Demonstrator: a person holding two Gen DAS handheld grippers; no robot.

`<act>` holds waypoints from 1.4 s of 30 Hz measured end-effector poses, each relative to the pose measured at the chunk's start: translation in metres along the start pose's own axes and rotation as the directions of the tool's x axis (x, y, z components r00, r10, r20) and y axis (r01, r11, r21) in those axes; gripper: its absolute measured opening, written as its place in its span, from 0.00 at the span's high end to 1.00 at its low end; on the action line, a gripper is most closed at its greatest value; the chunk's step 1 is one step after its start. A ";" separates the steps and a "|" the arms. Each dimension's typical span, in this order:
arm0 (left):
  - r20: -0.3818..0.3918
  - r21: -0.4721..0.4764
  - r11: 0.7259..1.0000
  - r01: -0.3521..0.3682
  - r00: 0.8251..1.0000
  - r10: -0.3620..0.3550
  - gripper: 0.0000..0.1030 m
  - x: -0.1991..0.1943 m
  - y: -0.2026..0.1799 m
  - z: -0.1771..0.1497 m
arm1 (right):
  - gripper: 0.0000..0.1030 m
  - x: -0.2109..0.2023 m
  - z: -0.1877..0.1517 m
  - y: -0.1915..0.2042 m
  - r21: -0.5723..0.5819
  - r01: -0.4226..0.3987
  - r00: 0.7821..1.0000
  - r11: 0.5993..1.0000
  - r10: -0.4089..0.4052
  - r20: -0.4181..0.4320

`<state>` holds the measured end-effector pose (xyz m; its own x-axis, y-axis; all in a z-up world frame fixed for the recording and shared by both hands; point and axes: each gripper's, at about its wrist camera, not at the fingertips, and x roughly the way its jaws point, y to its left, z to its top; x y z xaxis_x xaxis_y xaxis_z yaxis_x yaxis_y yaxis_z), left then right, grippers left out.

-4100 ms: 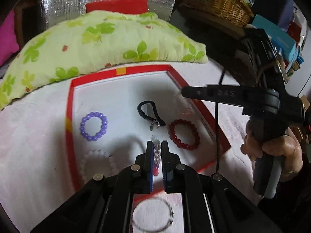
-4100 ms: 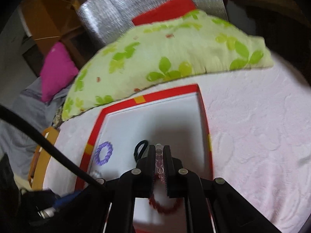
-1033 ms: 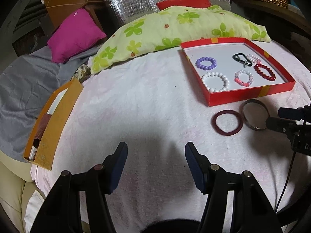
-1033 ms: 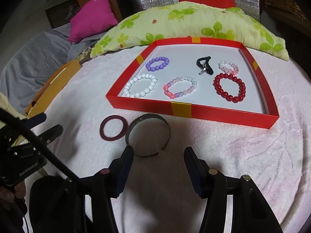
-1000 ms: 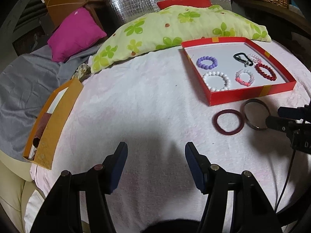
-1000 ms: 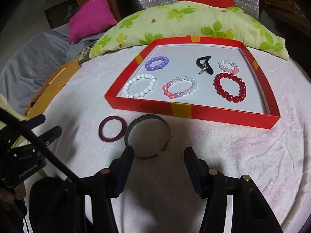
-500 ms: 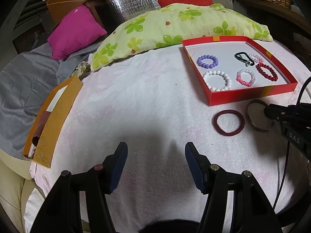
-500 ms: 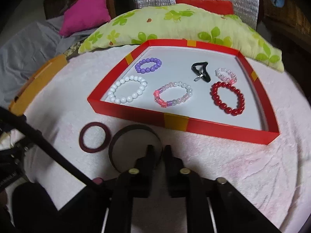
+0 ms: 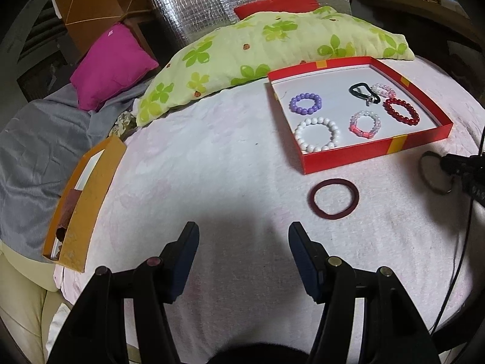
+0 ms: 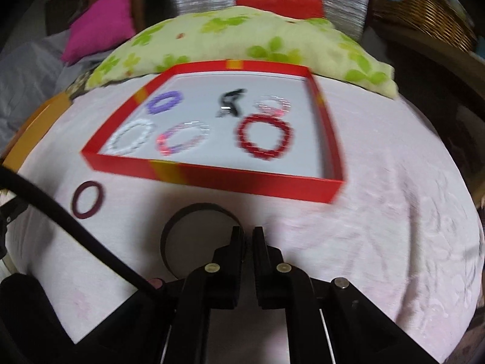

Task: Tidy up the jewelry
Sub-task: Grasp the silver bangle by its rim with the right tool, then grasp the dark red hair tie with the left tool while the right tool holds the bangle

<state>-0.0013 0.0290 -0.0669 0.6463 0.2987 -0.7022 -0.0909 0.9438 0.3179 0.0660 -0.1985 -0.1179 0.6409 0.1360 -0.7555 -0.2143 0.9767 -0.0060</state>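
Note:
My right gripper (image 10: pixel 248 232) is shut on the right rim of a dark metal bangle (image 10: pixel 194 212), just in front of the red tray (image 10: pixel 242 182); this view is blurred by motion. The left wrist view shows that gripper (image 9: pixel 445 162) and the bangle (image 9: pixel 427 179) at the right edge. A maroon ring (image 9: pixel 335 198) lies on the pink cloth in front of the tray (image 9: pixel 348 157); it also shows as the maroon ring (image 10: pixel 88 200) left of the bangle. Several bead bracelets and a black clip (image 9: pixel 362 92) lie in the tray. My left gripper (image 9: pixel 244 242) hangs open over bare cloth.
A green-flowered pillow (image 9: pixel 257 48) lies behind the tray, with a magenta cushion (image 9: pixel 112 63) to its left. An orange box lid (image 9: pixel 85 200) sits at the cloth's left edge. A black cable (image 10: pixel 60 212) crosses the right wrist view.
My right gripper has closed from open onto the bangle's rim and carried it away from the maroon ring. The left gripper stays open and has barely shifted.

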 end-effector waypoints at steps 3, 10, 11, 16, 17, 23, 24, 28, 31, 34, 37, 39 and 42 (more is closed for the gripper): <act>0.002 0.013 1.000 0.001 1.000 -0.001 0.40 0.001 -0.007 0.002 | 0.92 -0.002 -0.002 -0.016 0.071 -0.081 0.997 0.994 0.082 -0.009; -0.005 0.024 0.999 0.035 0.999 -0.035 0.40 0.008 -0.020 0.009 | 0.83 -0.001 -0.002 -0.035 0.201 -0.213 0.974 0.956 0.223 -0.031; -0.006 0.024 0.999 0.040 0.999 -0.040 0.40 0.009 -0.021 0.010 | 0.71 0.000 -0.002 -0.035 0.221 -0.240 0.967 0.945 0.252 -0.029; -0.014 0.010 0.998 0.070 0.997 -0.070 0.40 0.016 -0.021 0.016 | 0.39 -0.007 -0.002 -0.015 0.139 -0.271 0.962 0.953 0.274 -0.005; -0.016 0.004 0.997 0.075 0.997 -0.075 0.40 0.018 -0.021 0.017 | 0.39 -0.006 -0.003 -0.010 0.109 -0.254 0.966 0.961 0.257 -0.012; -0.033 -0.005 0.996 0.088 0.996 -0.088 0.40 0.026 -0.025 0.021 | 0.40 -0.003 -0.009 0.014 -0.057 -0.123 0.992 0.991 0.124 0.016; -0.035 -0.004 0.996 0.089 0.995 -0.089 0.40 0.027 -0.025 0.021 | 0.40 -0.004 -0.010 0.015 -0.069 -0.107 0.994 0.992 0.109 0.027; -0.045 -0.007 0.996 0.092 0.995 -0.093 0.40 0.032 -0.026 0.023 | 0.41 -0.004 -0.010 0.015 -0.095 -0.077 0.996 0.992 0.082 0.042; -0.049 -0.008 0.996 0.092 0.994 -0.093 0.40 0.034 -0.027 0.025 | 0.41 -0.004 -0.008 0.011 -0.070 -0.091 0.995 0.993 0.093 0.030; -0.051 -0.003 0.996 0.093 0.994 -0.093 0.40 0.035 -0.030 0.028 | 0.41 -0.004 -0.008 0.007 -0.057 -0.091 0.995 0.994 0.093 0.022; -0.053 0.002 0.995 0.099 0.994 -0.098 0.40 0.037 -0.034 0.031 | 0.41 -0.004 -0.009 -0.001 -0.037 -0.091 0.996 0.995 0.091 0.018; -0.058 0.000 0.994 0.109 0.992 -0.109 0.40 0.039 -0.036 0.033 | 0.41 -0.004 -0.009 -0.007 -0.016 -0.102 0.995 0.995 0.102 0.015; -0.067 -0.008 0.991 0.133 0.989 -0.133 0.40 0.043 -0.041 0.036 | 0.41 -0.004 -0.009 -0.012 0.002 -0.121 0.993 0.993 0.121 0.012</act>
<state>0.0573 -0.0017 -0.0876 0.6006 0.1793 -0.7792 -0.0102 0.9762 0.2167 0.0595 -0.2120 -0.1207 0.6193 0.2553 -0.7425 -0.2891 0.9534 0.0866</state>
